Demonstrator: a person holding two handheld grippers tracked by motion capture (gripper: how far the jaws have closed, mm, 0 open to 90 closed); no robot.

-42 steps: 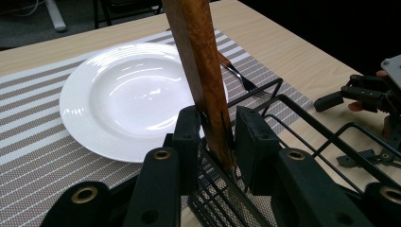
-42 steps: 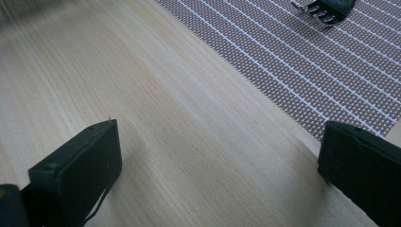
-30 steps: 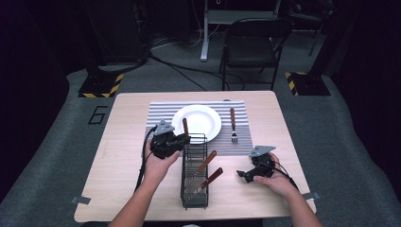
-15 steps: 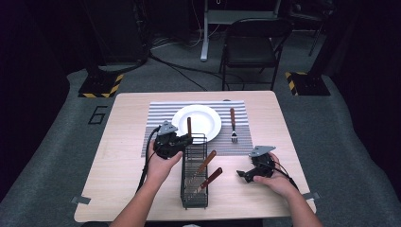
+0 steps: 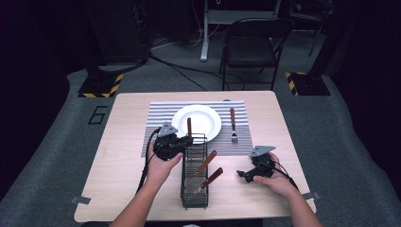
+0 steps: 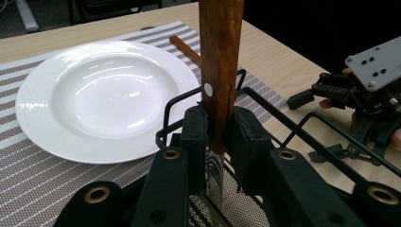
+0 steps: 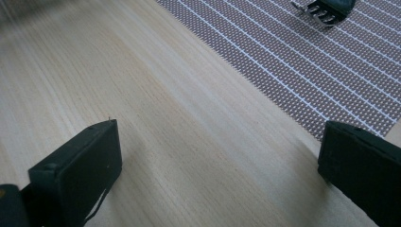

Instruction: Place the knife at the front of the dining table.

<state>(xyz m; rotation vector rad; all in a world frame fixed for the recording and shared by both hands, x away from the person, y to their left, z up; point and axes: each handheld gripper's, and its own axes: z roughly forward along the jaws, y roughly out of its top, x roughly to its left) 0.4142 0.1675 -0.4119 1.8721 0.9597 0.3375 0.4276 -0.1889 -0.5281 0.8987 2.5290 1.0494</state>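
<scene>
Left gripper view: left gripper point(image 6: 218, 137) clenched on upright wooden-handled knife point(image 6: 220, 61) above wire basket point(image 6: 302, 137).
Basket point(image 5: 194, 198) holds two more wooden-handled utensils point(image 5: 204, 172); white plate point(image 5: 208, 120) empty, fork point(image 5: 232, 125) beside it on striped mat point(image 5: 158, 125); right gripper point(image 5: 243, 175) released over table point(image 5: 123, 161).

Both tongs are built in black, each topped by a grey three-cornered plate dotted with screw holes: left tongs point(image 5: 188, 140), right tongs point(image 5: 242, 174). Brass-ringed rivets are set in the jaws, black cables are trailed behind, and the forearms are left unsleeved.
</scene>
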